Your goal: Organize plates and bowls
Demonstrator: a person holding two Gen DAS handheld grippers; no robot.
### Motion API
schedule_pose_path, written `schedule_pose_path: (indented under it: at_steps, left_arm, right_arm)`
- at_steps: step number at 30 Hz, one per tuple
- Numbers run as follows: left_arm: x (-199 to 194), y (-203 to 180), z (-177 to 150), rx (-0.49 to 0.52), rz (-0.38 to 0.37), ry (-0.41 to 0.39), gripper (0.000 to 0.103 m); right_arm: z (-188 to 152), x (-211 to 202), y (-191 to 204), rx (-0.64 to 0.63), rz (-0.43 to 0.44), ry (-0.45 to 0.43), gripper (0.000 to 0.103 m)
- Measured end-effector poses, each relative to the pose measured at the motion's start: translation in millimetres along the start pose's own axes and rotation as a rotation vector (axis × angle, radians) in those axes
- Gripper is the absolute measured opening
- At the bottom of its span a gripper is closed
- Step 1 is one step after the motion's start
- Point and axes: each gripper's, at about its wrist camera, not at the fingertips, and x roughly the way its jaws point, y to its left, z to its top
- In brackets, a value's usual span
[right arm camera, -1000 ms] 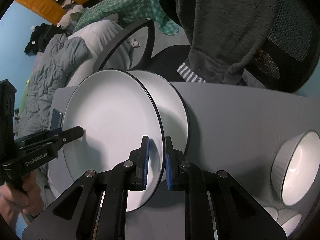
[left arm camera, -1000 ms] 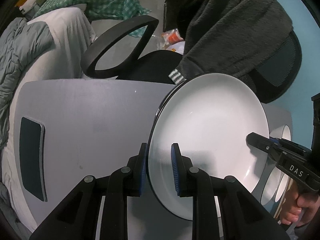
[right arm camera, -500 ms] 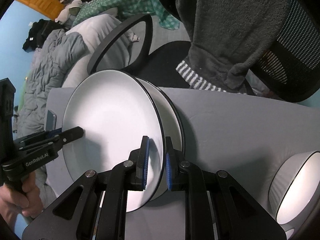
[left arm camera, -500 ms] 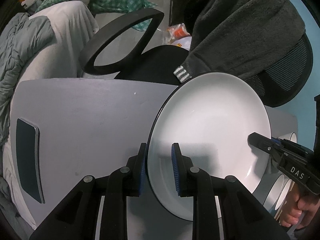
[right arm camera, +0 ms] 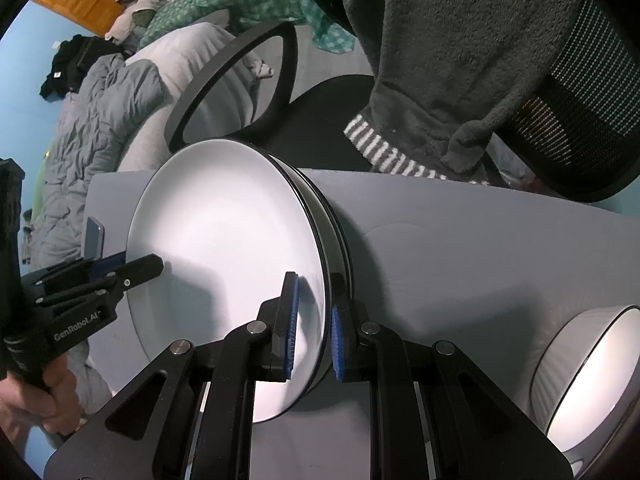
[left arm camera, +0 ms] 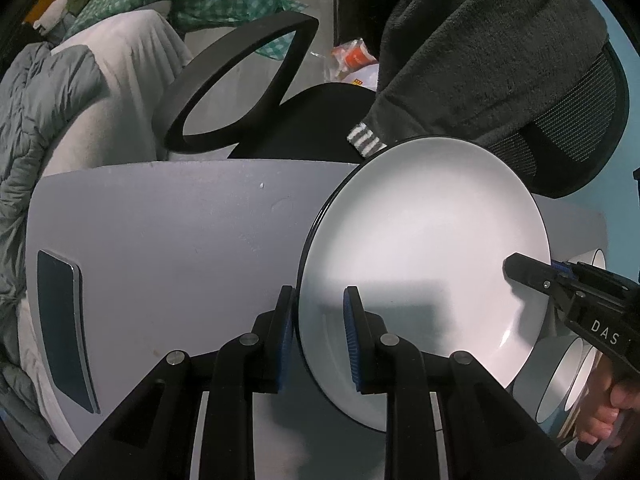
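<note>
The grey table (left arm camera: 168, 240) carries my work: a round white plate (left arm camera: 420, 248) with a thin black rim, held face-up just over a second plate (right arm camera: 340, 232) lying beneath it, its glossy face tilted toward my left side. My left gripper (left arm camera: 318, 334) pinches its near-left edge and my right gripper (right arm camera: 312, 330) pinches the opposite edge, blue pads (right arm camera: 291, 320) on both faces. White bowls (right arm camera: 592, 376) sit well to the right.

right gripper (right arm camera: 312, 326) | jaws clamp plate (right arm camera: 224, 256) rim | bowl (right arm camera: 592, 376) right
</note>
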Motion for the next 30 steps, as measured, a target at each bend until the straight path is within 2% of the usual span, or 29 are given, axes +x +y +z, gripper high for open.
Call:
schedule_pose_path:
  at_steps: [5,11,15,19,22,26,28,30]
  left_arm:
    - [0.5,-2.7,-0.5,0.011,0.013,0.001,0.023]
    - [-3.2,-5.2,-4.0,0.006,0.022,-0.014,0.026]
    - [-8.5,-6.4,-10.5,0.012,0.022,-0.027,0.035]
    - [-15.4,-5.0,-18.3,0.007,0.016,-0.044,0.036]
    - [-22.1,-4.0,-23.5,0.007,0.01,-0.062,0.036]
    - [-35.8,-0.7,-32.6,0.0,0.005,-0.094,0.043]
    - [-41.9,1.7,-37.8,-0.005,0.0,-0.109,0.043]
    - [-48.1,4.0,-43.0,-0.014,-0.012,-0.121,0.043]
  right_arm:
    - [-0.9,1.6,-1.4,0.003,0.004,0.007,0.015]
    - [0.0,1.0,0.5,0.01,0.008,0.026,0.021]
    - [-2.2,-1.8,2.2,0.022,0.005,0.024,0.027]
    - [-6.1,-5.4,3.0,0.046,0.006,0.007,0.031]
    - [-6.6,-6.9,7.2,0.053,-0.025,0.005,0.032]
    - [-8.8,-9.8,14.2,0.048,-0.075,-0.002,0.034]
    - [-10.8,-12.9,17.0,0.039,-0.121,-0.014,0.045]
    - [-13.1,-18.1,21.3,0.019,-0.153,-0.041,0.047]
